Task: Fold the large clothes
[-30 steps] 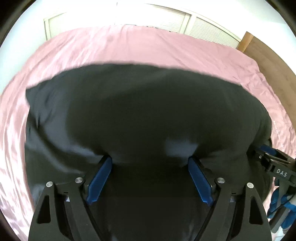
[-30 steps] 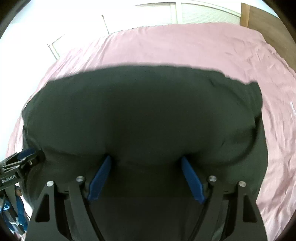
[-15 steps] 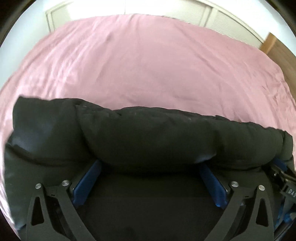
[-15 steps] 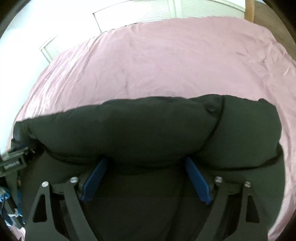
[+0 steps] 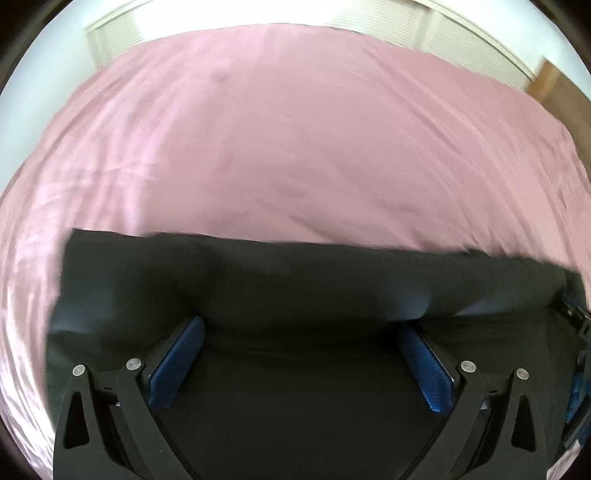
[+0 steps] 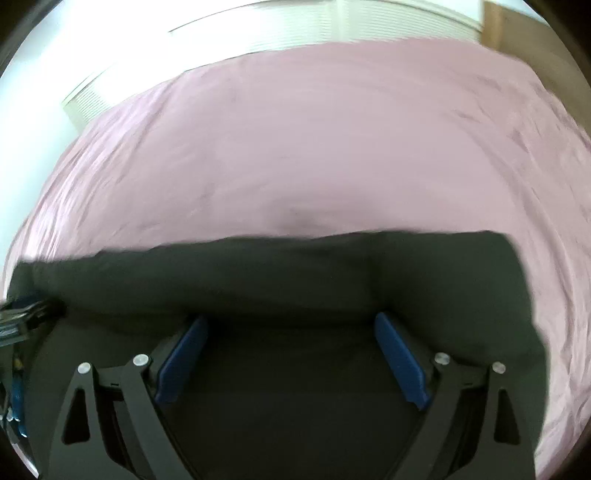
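Observation:
A large black garment [image 5: 295, 280] lies as a folded band across the near part of the pink bed; it also shows in the right wrist view [image 6: 280, 277]. My left gripper [image 5: 301, 325] stands open over it, blue pads [image 5: 177, 362] wide apart, fingertips hidden under the raised fold. My right gripper [image 6: 291, 321] is also open over the cloth, pads [image 6: 402, 362] wide apart. The right gripper shows at the right edge of the left wrist view [image 5: 576, 321]; the left gripper shows at the left edge of the right wrist view [image 6: 22, 317]. Both views are blurred.
The pink bedsheet [image 5: 295, 147] stretches beyond the garment to a white wall with louvred doors [image 6: 314, 26]. A wooden headboard or panel [image 5: 550, 85] stands at the far right.
The black garment, which filled both views a second ago, has dropped and folded toward me into a low band. Much more pink sheet shows. Both grippers stay open.

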Available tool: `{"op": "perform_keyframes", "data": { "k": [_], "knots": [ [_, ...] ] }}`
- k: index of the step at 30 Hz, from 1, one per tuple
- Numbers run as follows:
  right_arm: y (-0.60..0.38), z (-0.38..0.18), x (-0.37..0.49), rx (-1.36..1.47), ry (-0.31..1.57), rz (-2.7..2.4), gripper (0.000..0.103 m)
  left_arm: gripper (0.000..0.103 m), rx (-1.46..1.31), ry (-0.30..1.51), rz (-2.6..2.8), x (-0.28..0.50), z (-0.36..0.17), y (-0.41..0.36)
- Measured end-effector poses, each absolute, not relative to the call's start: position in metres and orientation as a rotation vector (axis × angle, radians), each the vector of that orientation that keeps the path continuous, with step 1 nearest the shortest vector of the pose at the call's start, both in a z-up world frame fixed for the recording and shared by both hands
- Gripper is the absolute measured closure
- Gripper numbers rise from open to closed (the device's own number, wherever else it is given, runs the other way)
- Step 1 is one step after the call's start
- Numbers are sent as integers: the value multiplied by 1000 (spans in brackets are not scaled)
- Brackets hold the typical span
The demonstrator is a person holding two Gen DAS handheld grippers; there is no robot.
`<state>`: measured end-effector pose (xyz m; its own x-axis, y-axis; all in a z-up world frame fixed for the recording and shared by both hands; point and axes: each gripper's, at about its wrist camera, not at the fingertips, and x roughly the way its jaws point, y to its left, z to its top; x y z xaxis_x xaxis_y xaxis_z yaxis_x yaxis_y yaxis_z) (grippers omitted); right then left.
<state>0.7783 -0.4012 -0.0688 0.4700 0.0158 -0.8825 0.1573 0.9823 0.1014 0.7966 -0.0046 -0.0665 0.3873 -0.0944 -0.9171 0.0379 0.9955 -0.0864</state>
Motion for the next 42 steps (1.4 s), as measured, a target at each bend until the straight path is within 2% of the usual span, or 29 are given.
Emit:
{"op": "perform_keyframes", "data": {
  "k": [5, 13, 21, 27, 31, 34, 42],
  "knots": [
    [-467, -81, 774, 275, 1134, -219, 11, 1, -198, 1216, 47, 808, -73, 57],
    [-497, -68, 753, 266, 1117, -308, 11, 1, -237, 1175, 186, 786, -47, 114],
    [-499, -26, 698, 254, 995, -323, 11, 3, -213, 1063, 118, 728, -6, 121],
    [-466, 0, 643, 241, 954, -203, 11, 3, -246, 1026, -22, 671, -5, 108],
    [-447, -11, 611, 224, 995, -130, 11, 3, -179, 1092, -23, 641, -32, 103],
    [-452, -32, 600, 214, 1052, -155, 11, 3, -256, 1144, 17, 630, -51, 125],
    [-507, -30, 555, 248, 1081, -306, 10, 3, -285, 1098, 94, 598, -20, 161]
  ]
}}
